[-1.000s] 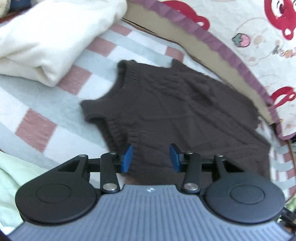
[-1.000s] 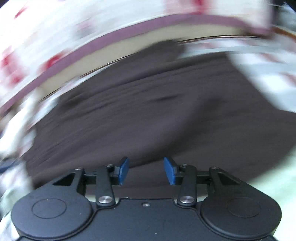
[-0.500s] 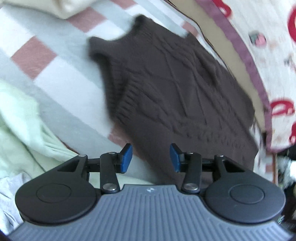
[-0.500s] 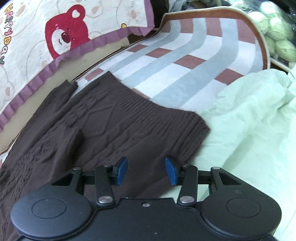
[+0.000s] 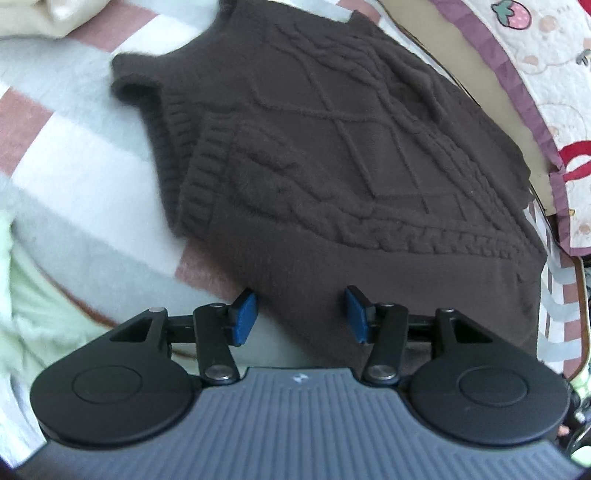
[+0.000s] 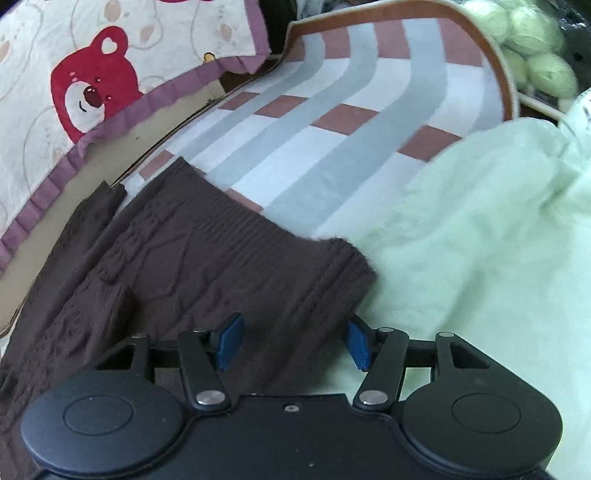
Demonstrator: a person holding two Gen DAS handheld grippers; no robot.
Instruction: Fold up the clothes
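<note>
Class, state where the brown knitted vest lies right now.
The brown vest lies flat on the striped blanket, before both open grippers, beside the pale green garment.

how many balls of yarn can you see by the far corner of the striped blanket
3 in plain view past the corner of the striped blanket: one at the top, one right of it, one lower down. A fourth may be half hidden behind the blanket's edge.
</note>
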